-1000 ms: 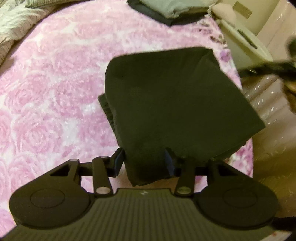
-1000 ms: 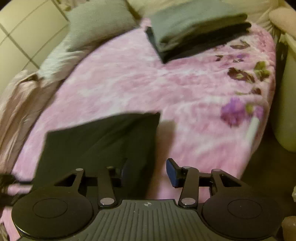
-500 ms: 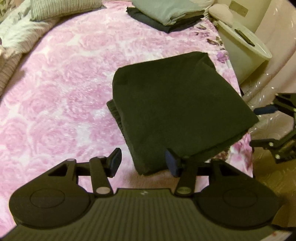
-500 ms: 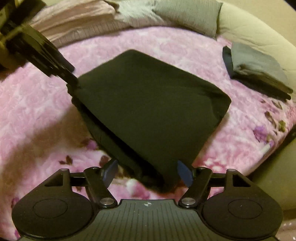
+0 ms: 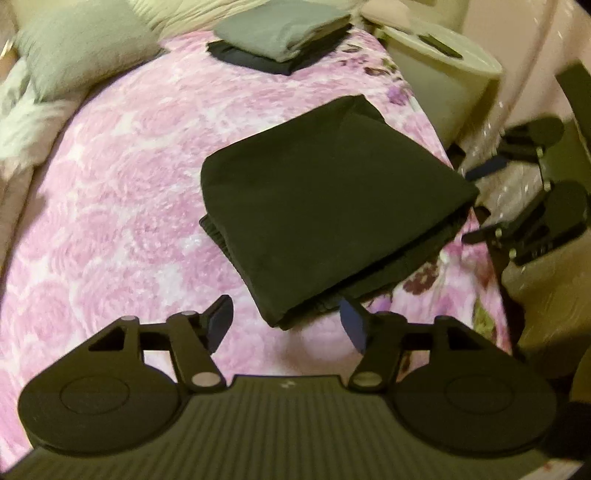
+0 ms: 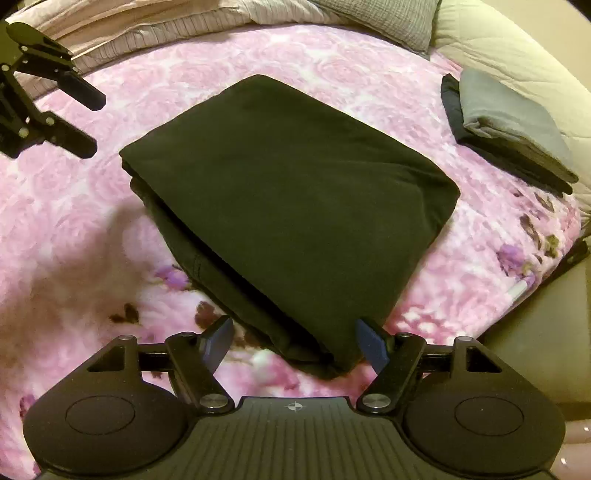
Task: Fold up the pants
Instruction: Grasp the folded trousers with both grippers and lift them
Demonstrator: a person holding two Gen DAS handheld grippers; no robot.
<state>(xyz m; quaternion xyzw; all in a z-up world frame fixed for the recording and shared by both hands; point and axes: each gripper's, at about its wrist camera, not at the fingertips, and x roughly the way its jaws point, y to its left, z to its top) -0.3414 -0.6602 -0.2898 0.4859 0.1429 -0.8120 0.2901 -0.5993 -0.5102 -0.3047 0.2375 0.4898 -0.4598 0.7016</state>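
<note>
Left wrist view is showing one pair of black fabric pants, folded into a thick squarish bundle, lying on the pink rose-patterned bed cover near the bed's edge. The left claw is hanging just above the bundle's near corner with its two blue-padded fingers spread apart; its jaws have just been opening further, and the corner is sitting below the gap with neither pad pressing on it. Right wrist view is showing the same single bundle from another side, with several layers stacking visibly along its lower left edge. The right claw is also standing wide, having just been opening; a corner of the pants is lying between its two fingers, which are gripping nothing. Each claw is appearing in the other's view, the left one at the upper left and the right one at the far right. Farther back on the bed, two other folded garments are sitting in one stack: a grey one on top of a dark one. One grey textured pillow is resting at the head of the bed.
</note>
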